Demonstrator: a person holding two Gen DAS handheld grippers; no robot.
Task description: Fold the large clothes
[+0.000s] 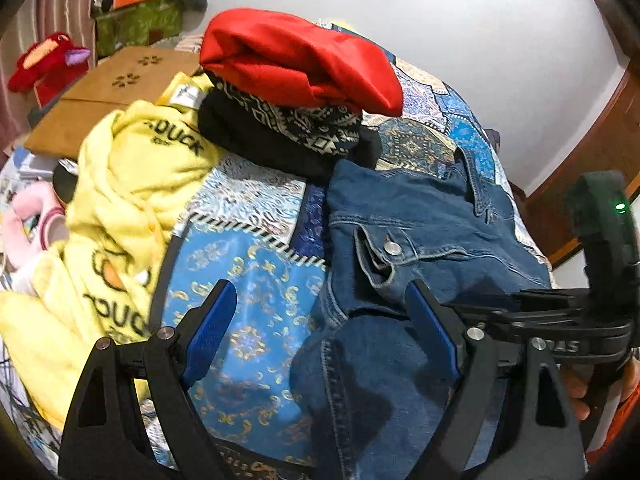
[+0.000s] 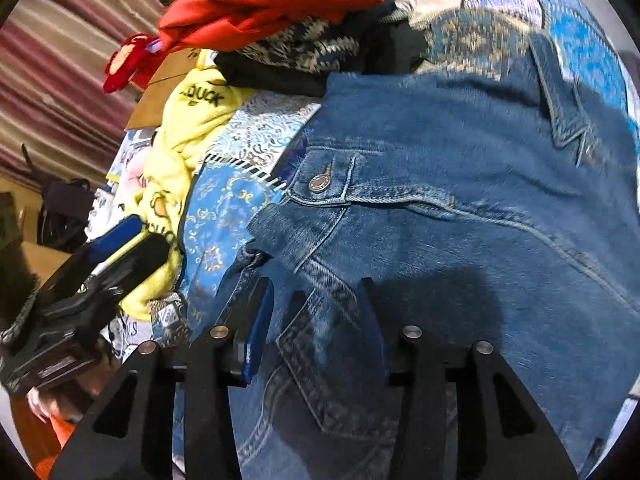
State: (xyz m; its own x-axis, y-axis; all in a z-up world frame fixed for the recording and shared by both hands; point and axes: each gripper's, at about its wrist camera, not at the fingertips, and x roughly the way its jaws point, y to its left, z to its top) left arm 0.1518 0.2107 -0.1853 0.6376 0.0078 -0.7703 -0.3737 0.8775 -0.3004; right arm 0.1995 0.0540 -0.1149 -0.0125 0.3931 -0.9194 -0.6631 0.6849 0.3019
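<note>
Blue denim jacket (image 1: pixel 420 216) lies spread on a bed with a blue patterned patchwork cover (image 1: pixel 248 264), chest-pocket flap with metal snap button (image 2: pixel 319 182) facing up.

Left gripper (image 1: pixel 320 332): fingers (image 1: pixel 212 332) wide apart, nothing between the pads. One blue-padded finger hangs over bare cover, the other over the jacket's near edge; the denim hem lies below and between them. Contact with the fabric can't be told.

Right gripper (image 2: pixel 316 328): fingers (image 2: pixel 260 328) parted about halfway, pointing down at the jacket. Denim fills the gap between them, but pads don't appear to press on it; view is blurred, so contact is uncertain. The snap button sits just ahead of the fingertips, the collar further ahead toward the right.

Beyond the left fingers, at the far side of the bed: folded red garment (image 1: pixel 300 60) stacked on a folded black garment with white geometric pattern (image 1: pixel 288 132), touching the jacket's far edge. Off the left finger's outer side: crumpled yellow fleece with black "DUCK" lettering (image 1: pixel 132 208), apart from the jacket.

A hand (image 2: pixel 60 396) holds the left gripper's grip, seen in the right wrist view.
</note>
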